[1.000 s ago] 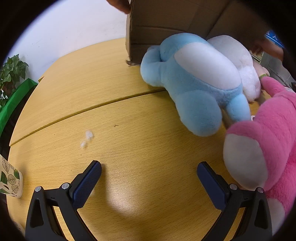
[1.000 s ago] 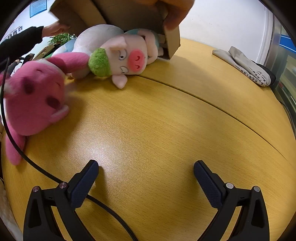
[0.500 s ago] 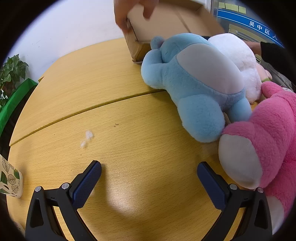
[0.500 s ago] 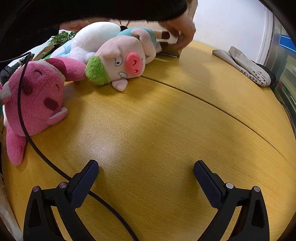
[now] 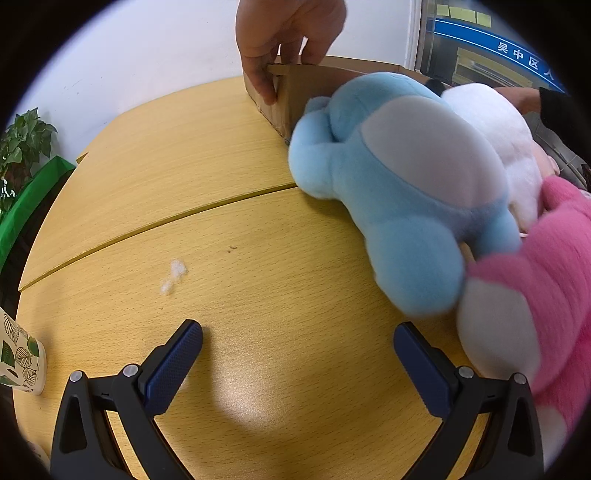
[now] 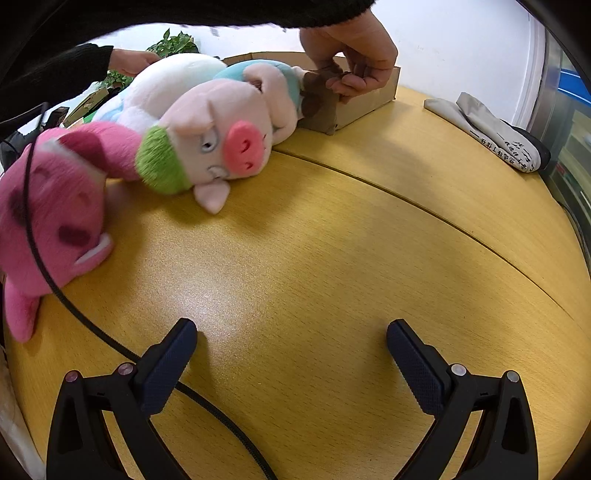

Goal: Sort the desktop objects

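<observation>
A blue plush toy (image 5: pixel 399 192) lies on the wooden table (image 5: pixel 184 177), with a white plush (image 5: pixel 495 140) behind it and a pink plush (image 5: pixel 535 295) at the right. In the right wrist view a pig plush (image 6: pixel 221 136) lies beside the pink plush (image 6: pixel 48 221) and the white plush (image 6: pixel 166 81). A cardboard box (image 5: pixel 291 92) stands upright behind the toys, held by a person's hand (image 5: pixel 288 33); the box also shows in the right wrist view (image 6: pixel 365 99). My left gripper (image 5: pixel 297 347) and right gripper (image 6: pixel 291 343) are open and empty above bare table.
A leaf-patterned paper cup (image 5: pixel 18 362) stands at the left edge. A bit of white fluff (image 5: pixel 173 273) lies on the table. A black cable (image 6: pixel 74 314) runs past the right gripper's left finger. A grey cloth bag (image 6: pixel 491 129) lies at the far right. A potted plant (image 5: pixel 22 144) stands beyond the table.
The person's hands have turned the cardboard box from tipped over the toys to upright on the table. The plush toys spilled out and shifted slightly. Both grippers have stayed still.
</observation>
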Action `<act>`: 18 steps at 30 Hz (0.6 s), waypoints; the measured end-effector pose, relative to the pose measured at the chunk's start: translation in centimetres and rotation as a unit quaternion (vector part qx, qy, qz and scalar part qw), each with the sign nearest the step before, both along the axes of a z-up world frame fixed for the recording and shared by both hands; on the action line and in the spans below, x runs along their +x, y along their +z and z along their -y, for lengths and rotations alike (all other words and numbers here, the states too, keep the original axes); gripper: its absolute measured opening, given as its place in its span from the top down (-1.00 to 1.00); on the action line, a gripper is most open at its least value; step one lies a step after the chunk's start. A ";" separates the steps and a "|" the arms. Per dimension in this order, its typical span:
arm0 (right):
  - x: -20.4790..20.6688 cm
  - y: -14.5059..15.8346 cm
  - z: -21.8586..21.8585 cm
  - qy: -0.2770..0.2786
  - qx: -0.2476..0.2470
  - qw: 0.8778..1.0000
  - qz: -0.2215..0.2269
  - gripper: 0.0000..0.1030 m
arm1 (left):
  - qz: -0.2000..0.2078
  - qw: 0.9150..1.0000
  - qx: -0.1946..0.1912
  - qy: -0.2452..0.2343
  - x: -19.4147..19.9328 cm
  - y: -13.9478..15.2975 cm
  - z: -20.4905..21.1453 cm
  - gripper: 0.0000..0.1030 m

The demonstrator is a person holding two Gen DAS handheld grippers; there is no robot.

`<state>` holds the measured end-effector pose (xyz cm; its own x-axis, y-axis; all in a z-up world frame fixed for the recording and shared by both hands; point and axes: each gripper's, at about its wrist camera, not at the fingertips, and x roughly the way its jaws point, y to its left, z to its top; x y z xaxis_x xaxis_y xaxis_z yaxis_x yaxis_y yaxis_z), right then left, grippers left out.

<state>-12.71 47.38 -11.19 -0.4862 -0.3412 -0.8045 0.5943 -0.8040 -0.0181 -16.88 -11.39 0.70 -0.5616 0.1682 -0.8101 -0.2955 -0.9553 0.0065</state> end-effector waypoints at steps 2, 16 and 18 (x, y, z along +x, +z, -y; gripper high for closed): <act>0.0 0.0 0.0 0.000 0.000 1.000 0.000 -1.00 | 0.000 1.000 0.000 0.000 0.0 0.3 -0.3 -1.00; 0.0 0.0 -0.1 0.001 0.000 1.000 0.000 -1.00 | 0.000 1.000 0.000 0.000 -0.3 2.2 -2.0 -1.00; 0.0 0.0 -0.1 0.001 0.000 1.000 0.000 -1.00 | 0.000 1.000 0.000 0.000 -0.3 2.5 -2.3 -1.00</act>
